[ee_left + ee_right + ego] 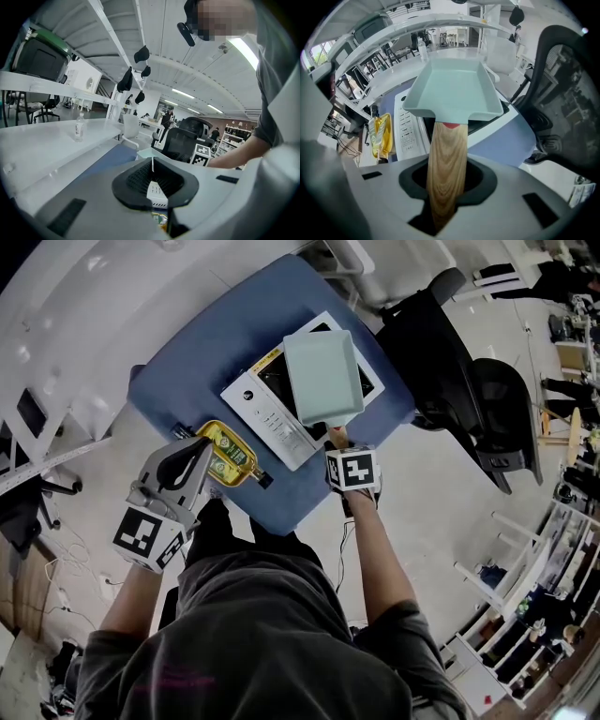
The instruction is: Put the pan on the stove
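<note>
A pale green square pan with a wooden handle hangs over the black glass of a white induction stove on the blue table. I cannot tell whether the pan touches the glass. My right gripper is shut on the handle and points steeply down; in the right gripper view the handle runs up between the jaws of this gripper to the pan. My left gripper is shut and empty, beside a yellow oil bottle. The left gripper's pads meet.
Black office chairs stand right of the table, close to the stove's far corner. The oil bottle lies left of the stove's control panel. A water bottle stands on a white desk to the left.
</note>
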`<state>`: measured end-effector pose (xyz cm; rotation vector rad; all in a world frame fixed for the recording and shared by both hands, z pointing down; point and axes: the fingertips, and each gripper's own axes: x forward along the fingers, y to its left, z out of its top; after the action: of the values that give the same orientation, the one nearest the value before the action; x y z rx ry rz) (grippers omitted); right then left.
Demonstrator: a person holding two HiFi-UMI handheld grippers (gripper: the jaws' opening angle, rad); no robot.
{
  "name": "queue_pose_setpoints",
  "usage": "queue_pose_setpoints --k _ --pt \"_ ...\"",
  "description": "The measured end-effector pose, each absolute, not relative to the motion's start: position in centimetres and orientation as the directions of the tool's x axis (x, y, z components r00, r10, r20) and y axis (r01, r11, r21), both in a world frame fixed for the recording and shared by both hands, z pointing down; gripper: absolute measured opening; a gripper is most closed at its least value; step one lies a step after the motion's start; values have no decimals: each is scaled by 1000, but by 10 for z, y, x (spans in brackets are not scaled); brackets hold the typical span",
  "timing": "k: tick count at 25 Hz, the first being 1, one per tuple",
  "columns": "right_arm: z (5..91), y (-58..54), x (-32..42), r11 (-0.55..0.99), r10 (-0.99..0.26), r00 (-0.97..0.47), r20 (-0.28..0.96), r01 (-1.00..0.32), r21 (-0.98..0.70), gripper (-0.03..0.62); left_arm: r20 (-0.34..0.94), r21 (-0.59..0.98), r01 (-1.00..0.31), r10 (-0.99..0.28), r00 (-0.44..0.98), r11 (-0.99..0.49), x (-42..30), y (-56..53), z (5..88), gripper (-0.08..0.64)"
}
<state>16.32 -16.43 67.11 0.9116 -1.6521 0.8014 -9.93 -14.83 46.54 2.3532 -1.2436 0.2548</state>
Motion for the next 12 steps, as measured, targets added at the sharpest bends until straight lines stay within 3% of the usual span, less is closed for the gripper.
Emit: queue_pose_setpoints --k 12 --pt "675 -166 163 479 -173 -103 980 -878 -7 95 358 324 -816 -737 573 -478 -119 -152 468 11"
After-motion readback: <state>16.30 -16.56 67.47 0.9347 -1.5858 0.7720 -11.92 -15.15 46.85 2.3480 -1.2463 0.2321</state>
